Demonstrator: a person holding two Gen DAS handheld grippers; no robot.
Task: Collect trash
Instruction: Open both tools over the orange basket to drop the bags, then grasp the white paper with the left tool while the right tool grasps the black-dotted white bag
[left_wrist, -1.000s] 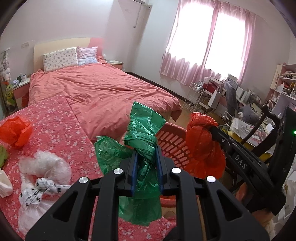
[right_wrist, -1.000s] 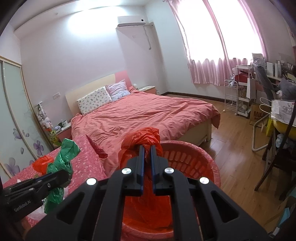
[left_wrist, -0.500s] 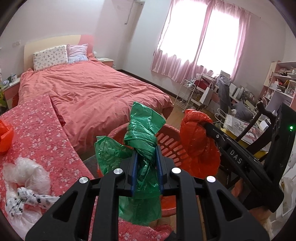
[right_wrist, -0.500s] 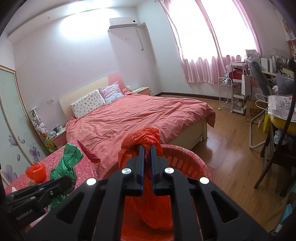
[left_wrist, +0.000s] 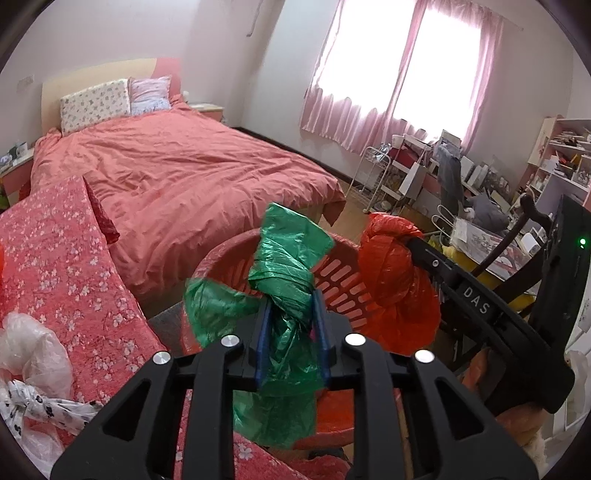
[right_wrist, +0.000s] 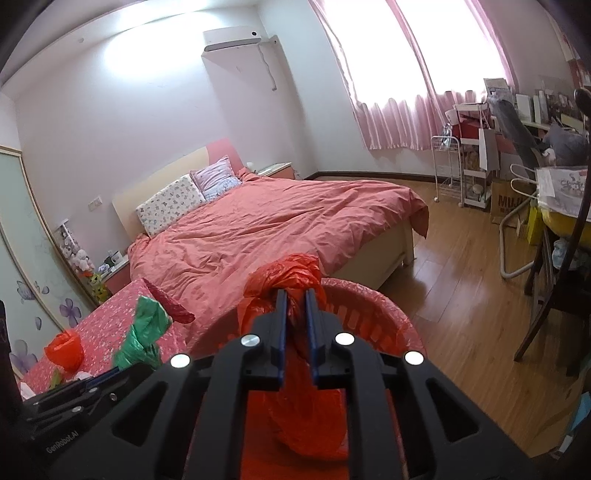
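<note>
A knotted green bag is pinched between the blue pads of the left gripper and held over the rim of the red basket, while a knotted red bag is clamped in the narrow-set right gripper above the same basket. "DAS" is printed on the right gripper's side as seen from the left wrist, and "GenRobot.AI" is read on the left gripper's body from the right wrist — "MUJ" is legible on a cardboard box by the wire cart. More trash is left on the floral-cloth table — a clear bag, a white spotted bag and another red bag.
</note>
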